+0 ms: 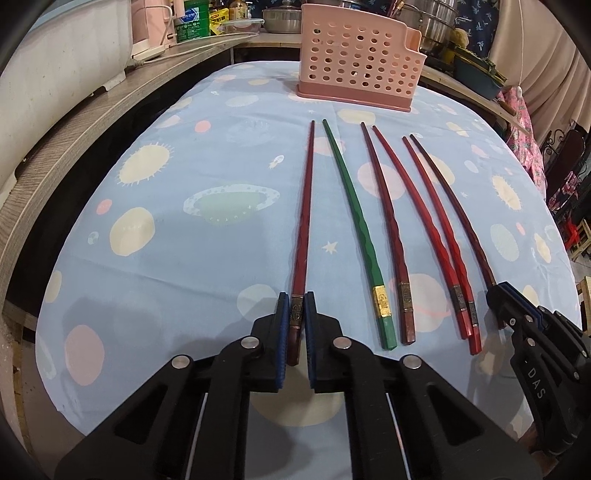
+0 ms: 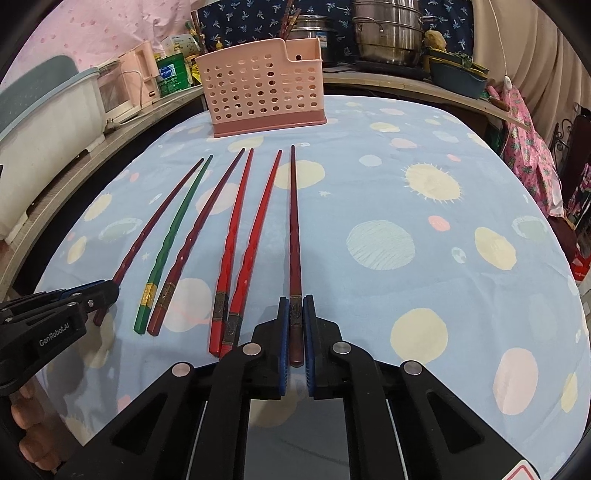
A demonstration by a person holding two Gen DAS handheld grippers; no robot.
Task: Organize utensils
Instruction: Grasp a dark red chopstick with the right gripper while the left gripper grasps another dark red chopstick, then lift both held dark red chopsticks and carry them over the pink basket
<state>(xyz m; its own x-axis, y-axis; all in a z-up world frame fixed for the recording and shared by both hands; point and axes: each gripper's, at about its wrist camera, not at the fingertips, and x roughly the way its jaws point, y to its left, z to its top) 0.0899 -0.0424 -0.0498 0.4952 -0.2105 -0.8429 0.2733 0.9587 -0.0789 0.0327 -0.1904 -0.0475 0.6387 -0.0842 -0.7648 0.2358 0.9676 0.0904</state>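
Observation:
Six chopsticks lie side by side on the blue planet-print tablecloth [image 1: 177, 266]. My left gripper [image 1: 296, 300] is shut on the handle end of the leftmost dark red chopstick [image 1: 305, 206]. My right gripper [image 2: 295, 301] is shut on the handle end of the rightmost dark red chopstick [image 2: 294, 221]. Between them lie a green chopstick [image 1: 351, 206], another dark red one [image 1: 384, 206] and two bright red ones [image 2: 236, 225]. Each gripper shows at the edge of the other's view: right gripper [image 1: 496, 295], left gripper [image 2: 107, 291]. A pink perforated utensil basket [image 1: 354, 62] stands upright beyond the tips.
A wooden counter [image 1: 92, 122] curves around the far and left sides of the table. It carries a white appliance [image 1: 55, 74], bottles and steel pots [image 2: 388, 33]. Patterned pink fabric [image 2: 532, 155] hangs at the right. To the right of the chopsticks there is only tablecloth [image 2: 424, 258].

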